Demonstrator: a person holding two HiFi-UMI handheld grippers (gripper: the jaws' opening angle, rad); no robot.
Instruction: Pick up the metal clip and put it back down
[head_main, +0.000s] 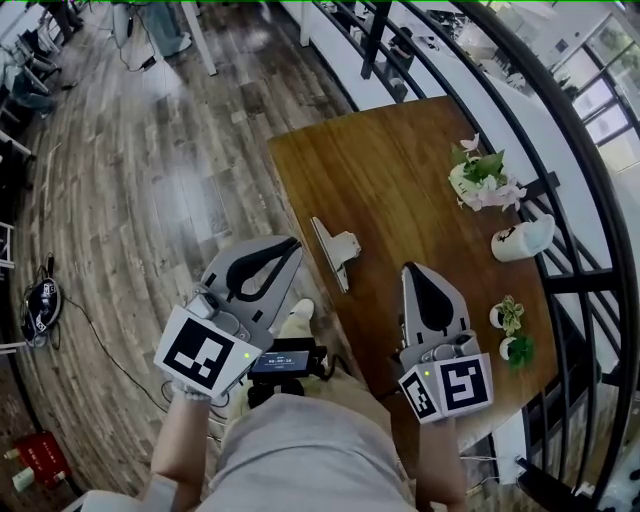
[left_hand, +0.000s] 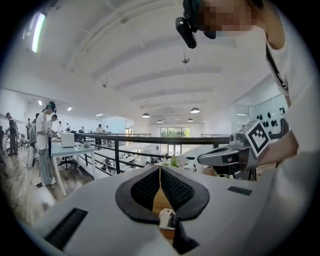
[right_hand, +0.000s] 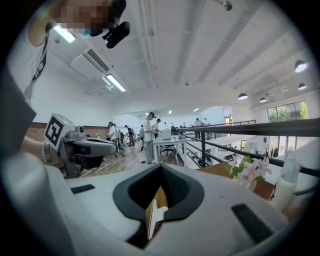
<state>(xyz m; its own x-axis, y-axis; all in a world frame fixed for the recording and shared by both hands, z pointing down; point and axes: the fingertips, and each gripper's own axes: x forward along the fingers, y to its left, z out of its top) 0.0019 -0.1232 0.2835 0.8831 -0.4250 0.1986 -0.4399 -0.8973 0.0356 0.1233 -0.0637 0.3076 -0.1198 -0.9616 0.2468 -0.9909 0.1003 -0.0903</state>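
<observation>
Claws sat closed and empty, the left claw (head_main: 292, 244) just off the edge of the desk (head_main: 400, 170) and the right claw (head_main: 412, 270) above it, with the metal clip (head_main: 337, 250) lying on the desk between them.

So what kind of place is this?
Probably a big open office or workshop: people stand at white desks, and a black railing runs beside the wooden table.
</observation>
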